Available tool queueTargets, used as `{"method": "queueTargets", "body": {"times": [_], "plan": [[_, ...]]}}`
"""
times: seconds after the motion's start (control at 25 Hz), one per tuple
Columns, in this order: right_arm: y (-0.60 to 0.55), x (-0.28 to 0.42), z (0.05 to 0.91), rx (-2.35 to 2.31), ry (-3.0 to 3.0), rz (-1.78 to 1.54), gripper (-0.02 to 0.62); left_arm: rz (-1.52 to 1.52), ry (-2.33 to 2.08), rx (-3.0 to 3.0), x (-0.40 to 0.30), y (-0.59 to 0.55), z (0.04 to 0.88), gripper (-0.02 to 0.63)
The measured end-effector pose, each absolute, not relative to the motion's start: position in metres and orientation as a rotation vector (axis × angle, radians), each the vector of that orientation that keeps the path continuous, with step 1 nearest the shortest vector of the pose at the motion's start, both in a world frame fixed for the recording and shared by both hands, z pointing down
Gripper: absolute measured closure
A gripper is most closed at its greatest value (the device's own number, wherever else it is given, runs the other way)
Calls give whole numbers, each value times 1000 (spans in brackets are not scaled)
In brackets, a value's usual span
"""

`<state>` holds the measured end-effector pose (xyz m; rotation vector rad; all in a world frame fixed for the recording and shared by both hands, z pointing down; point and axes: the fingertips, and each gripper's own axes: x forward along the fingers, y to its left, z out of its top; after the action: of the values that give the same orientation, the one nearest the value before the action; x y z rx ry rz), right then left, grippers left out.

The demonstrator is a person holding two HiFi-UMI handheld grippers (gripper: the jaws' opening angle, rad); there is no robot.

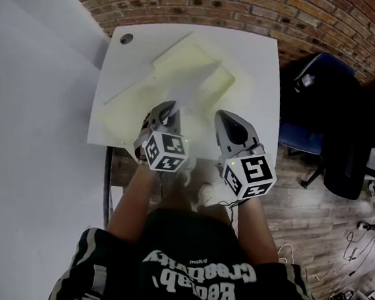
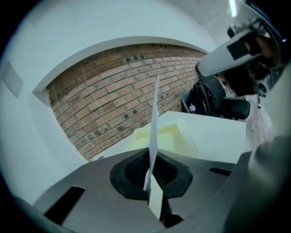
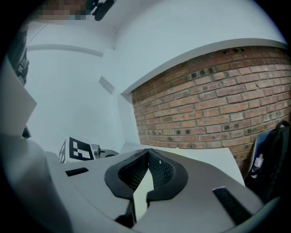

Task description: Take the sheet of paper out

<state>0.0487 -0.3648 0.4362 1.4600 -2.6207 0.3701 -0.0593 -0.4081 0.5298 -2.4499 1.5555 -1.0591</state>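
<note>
A pale yellow folder (image 1: pixel 227 84) lies open on the white table (image 1: pixel 266 68). A white sheet of paper (image 1: pixel 198 83) rises at a slant from it, its near edge pinched in my left gripper (image 1: pixel 170 106), which is shut on it. The left gripper view shows that sheet (image 2: pixel 154 113) edge-on between the pads, with the folder (image 2: pixel 170 136) below and beyond. My right gripper (image 1: pixel 227 115) hovers just right of the sheet, above the table's near part. It is shut, its pads meeting at the tips (image 3: pixel 148 152) with nothing between them. The left gripper's marker cube (image 3: pixel 75 150) shows at its left.
A round cable hole (image 1: pixel 126 39) sits in the table's far left corner. A brick wall (image 1: pixel 252 8) runs behind the table. A dark chair with a black bag (image 1: pixel 322 99) stands right of the table, over a wooden floor with cables (image 1: pixel 355 246). White panels (image 1: pixel 32 132) fill the left.
</note>
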Motion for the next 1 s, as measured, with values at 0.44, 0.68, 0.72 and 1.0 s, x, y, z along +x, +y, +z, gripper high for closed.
{"method": "queueTargets", "body": {"times": [0.44,0.68,0.72,1.0], "plan": [[-333,51,376,1436,-2726,211,601,-726,1667,-2603,-40,-360,437,606],[-311,75,359,1467,-2743,142,601,-514,1724,-2649,-31,-326,393,606],[-307,79,357,1473,-2743,132,600,-488,1731,-2655,-30,-320,388,606],[-289,96,349,1516,-2752,125,600,-350,1783,-2699,-31,-289,371,606]]}}
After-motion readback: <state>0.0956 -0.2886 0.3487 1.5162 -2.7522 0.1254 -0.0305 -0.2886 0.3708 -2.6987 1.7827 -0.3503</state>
